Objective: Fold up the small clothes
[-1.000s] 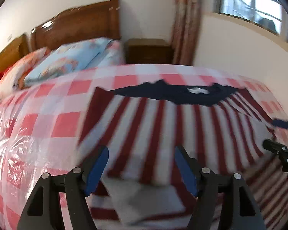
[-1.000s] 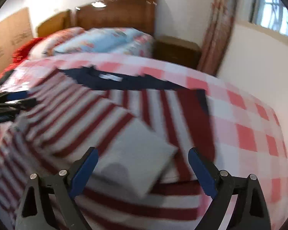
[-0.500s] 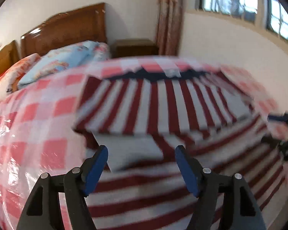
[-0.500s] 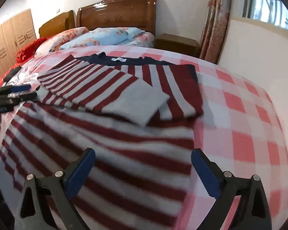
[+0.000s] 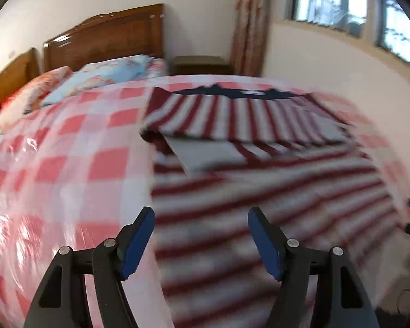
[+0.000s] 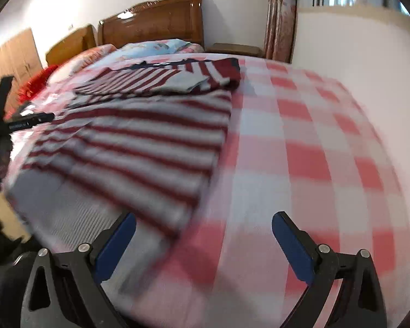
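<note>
A red-and-grey striped sweater point(image 5: 262, 188) with a dark navy collar lies flat on the bed; both sleeves are folded across its chest, grey cuffs showing. My left gripper point(image 5: 201, 233) is open above the sweater's lower left edge, nothing between its blue pads. In the right wrist view the sweater point(image 6: 139, 139) stretches from the pillows toward the near hem. My right gripper point(image 6: 203, 242) is open above the sweater's lower right corner and the bedspread, holding nothing. The left gripper's black body point(image 6: 27, 120) shows at that view's left edge.
The bed has a pink-and-white checked cover point(image 6: 314, 150), partly under clear plastic point(image 5: 27, 205) on the left. Pillows point(image 5: 104, 79) and a wooden headboard point(image 5: 109, 41) stand at the far end, with a nightstand point(image 5: 202, 64), curtain and window beyond. A wall runs along the right.
Both grippers have pulled back from the folded sleeves toward the sweater's hem, staying open. The sleeves now lie folded on the chest, farther away in both views.
</note>
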